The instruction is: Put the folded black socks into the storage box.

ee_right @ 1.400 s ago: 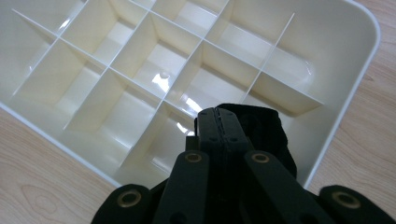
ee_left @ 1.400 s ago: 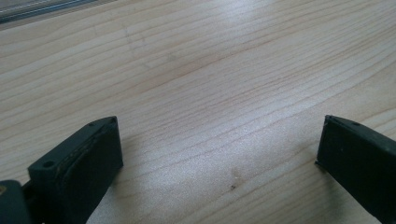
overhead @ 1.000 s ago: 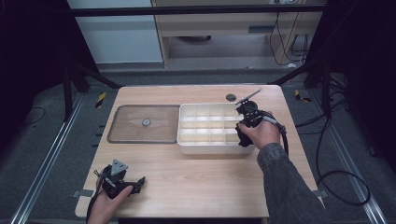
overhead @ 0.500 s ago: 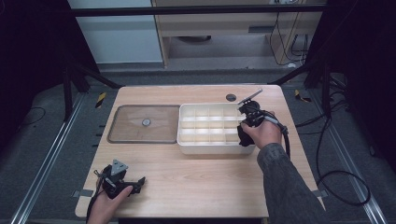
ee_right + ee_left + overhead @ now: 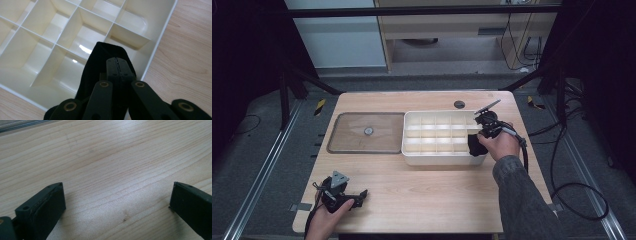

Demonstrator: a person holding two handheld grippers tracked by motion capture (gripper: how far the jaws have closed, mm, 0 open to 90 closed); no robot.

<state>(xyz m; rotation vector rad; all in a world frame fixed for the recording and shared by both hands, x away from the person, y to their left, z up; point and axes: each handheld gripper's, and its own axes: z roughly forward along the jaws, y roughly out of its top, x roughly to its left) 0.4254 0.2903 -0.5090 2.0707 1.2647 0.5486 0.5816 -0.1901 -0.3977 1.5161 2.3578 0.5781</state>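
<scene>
Black cloth [image 5: 105, 62], folded into a soft wad, hangs clenched in the right gripper [image 5: 482, 131] over the near right corner compartment of the cream divided tray [image 5: 412, 150] at mid-frame, probably held there to drop into that cell. Lower left in the high view, the left gripper [image 5: 341, 194] rests on the table with jaws spread and nothing between them, seemingly parked. Pale wood table [image 5: 422, 195] carries a clear lid [image 5: 347, 142] left of the tray, with dark floor and cables around.
</scene>
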